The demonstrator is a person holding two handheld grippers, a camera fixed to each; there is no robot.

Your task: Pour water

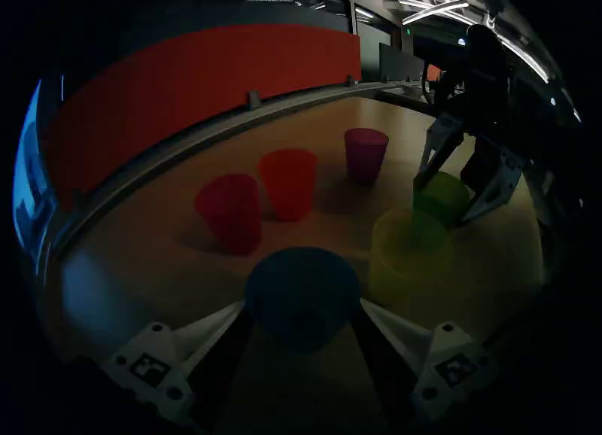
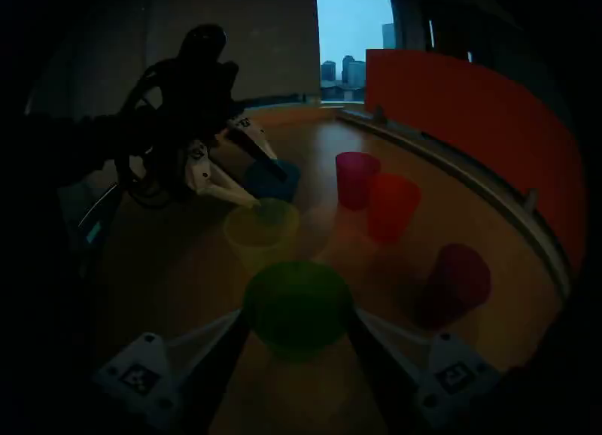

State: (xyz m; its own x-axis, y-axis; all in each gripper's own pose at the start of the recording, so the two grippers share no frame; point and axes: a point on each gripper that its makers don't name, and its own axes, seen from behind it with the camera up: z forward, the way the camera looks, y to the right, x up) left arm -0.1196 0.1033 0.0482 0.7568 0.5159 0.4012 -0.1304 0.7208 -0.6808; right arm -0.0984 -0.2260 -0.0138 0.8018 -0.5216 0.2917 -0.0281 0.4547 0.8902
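Left gripper view | tagged left claw (image 1: 302, 305): blue cup (image 1: 302, 292) | right claw (image 1: 442, 203): green cup (image 1: 442, 193)

Left gripper (image 1: 302, 305): both white fingers (image 1: 203, 337) extend forward and converge on a blue cup (image 1: 302, 284), one finger pressing each side. In the right gripper view, the left gripper (image 2: 269, 184) appears farther off. Its fingers slope downward and clamp the same cup from both sides.

Right gripper (image 2: 297, 312): both fingers press against the sides of a green cup (image 2: 297, 299). In the left gripper view, the right gripper (image 1: 444, 202) slopes down from the upper right, with its fingers spread around that cup.
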